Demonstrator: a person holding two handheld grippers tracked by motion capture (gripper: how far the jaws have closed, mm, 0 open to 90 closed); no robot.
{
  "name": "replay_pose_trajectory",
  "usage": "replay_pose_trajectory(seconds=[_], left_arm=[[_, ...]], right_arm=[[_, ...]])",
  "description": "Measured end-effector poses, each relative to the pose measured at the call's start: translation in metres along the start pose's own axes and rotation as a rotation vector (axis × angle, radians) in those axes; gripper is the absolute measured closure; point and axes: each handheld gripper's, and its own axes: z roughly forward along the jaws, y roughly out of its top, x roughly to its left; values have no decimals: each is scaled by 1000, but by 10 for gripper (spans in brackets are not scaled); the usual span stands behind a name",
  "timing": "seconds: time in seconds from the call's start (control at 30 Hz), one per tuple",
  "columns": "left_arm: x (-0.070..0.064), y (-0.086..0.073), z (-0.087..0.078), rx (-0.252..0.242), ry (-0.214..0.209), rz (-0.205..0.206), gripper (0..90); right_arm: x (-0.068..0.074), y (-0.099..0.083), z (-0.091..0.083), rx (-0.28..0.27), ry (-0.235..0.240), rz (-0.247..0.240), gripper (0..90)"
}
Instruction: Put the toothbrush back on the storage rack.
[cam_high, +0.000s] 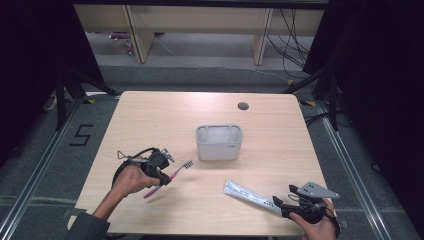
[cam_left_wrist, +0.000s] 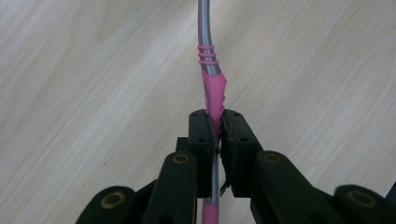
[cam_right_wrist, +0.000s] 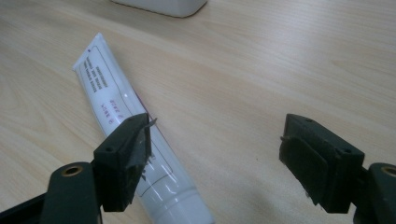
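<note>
Now: toothbrush (cam_high: 170, 176) lifted, toothpaste tube (cam_high: 248, 194) waiting.
Left gripper (cam_left_wrist: 217, 133) clenches the toothbrush near-left of the holder (cam_high: 219, 142); right gripper (cam_right_wrist: 219, 158) gapes beside the tube. Next, likely carry the brush right and drop it in.

Toothbrush (cam_high: 167, 176): pink handle w/ grey-clear core, ribbed pink rings toward neck; bristle head points toward the white holder, handle end slopes down toward table's near-left. Clamped mid-handle, lifted off the tabletop; shadow beneath it. In left gripper view the handle (cam_left_wrist: 213, 88) runs straight up between the closed jaws, curving slightly at the neck.

Toothpaste tube (cam_high: 250, 196): white, dark print, lying flat on the wood, near-right; crimped end toward table centre, cap end nearest the person. In right gripper view the tube (cam_right_wrist: 116, 112) lies diagonally, partly behind one jaw.
</note>
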Motion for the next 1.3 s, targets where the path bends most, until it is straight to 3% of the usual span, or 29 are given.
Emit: replay_pose_trajectory(seconds=[0.07,0.17,0.23,0.37,0.57,0.63,0.67,0.7,0.8,0.87,0.93,0.97,1.07,1.13,1.17,1.23,1.3], left_arm=[[1,-1,-5,-38,-7,-8,822],[1,-3,-12,-116,-31,-40,822],[3,-4,-19,-152,-46,-42,822],[7,-6,-27,-206,-43,-38,822],[6,-6,-35,-332,-38,-71,822],[6,-5,-37,-360,-38,-81,822],[6,-5,-38,-385,-32,-84,822],[6,-4,-39,-412,-39,-91,822],[7,-1,-45,-492,-47,-131,822],[7,1,-49,-530,-32,-137,822],[6,4,-51,-552,-38,-146,822],[5,6,-52,-568,-26,-142,822],[2,12,-53,-601,-25,-153,822],[2,16,-54,-617,-21,-149,822],[1,18,-54,-630,-21,-152,822],[1,22,-54,-652,-23,-157,822],[1,24,-55,-659,-21,-160,822]], right_arm=[[1,-1,1,6,18,24,252],[-1,0,0,-5,-7,-4,252],[0,-1,1,4,4,16,252],[-1,0,0,-4,-11,1,252],[-1,-1,1,-2,-8,8,252],[2,-1,0,5,3,43,252],[-1,0,0,-2,-4,6,252],[-1,0,0,-2,-5,5,252],[2,-1,0,8,5,49,252],[-1,-1,0,-2,-4,8,252],[-1,-1,0,-2,-4,7,252],[0,-1,0,8,7,33,252],[-1,-1,0,-6,-14,3,252],[2,-1,0,3,-1,39,252],[0,-1,0,-6,-8,8,252],[-1,0,0,-2,-3,9,252],[2,-1,-1,13,7,49,252]])
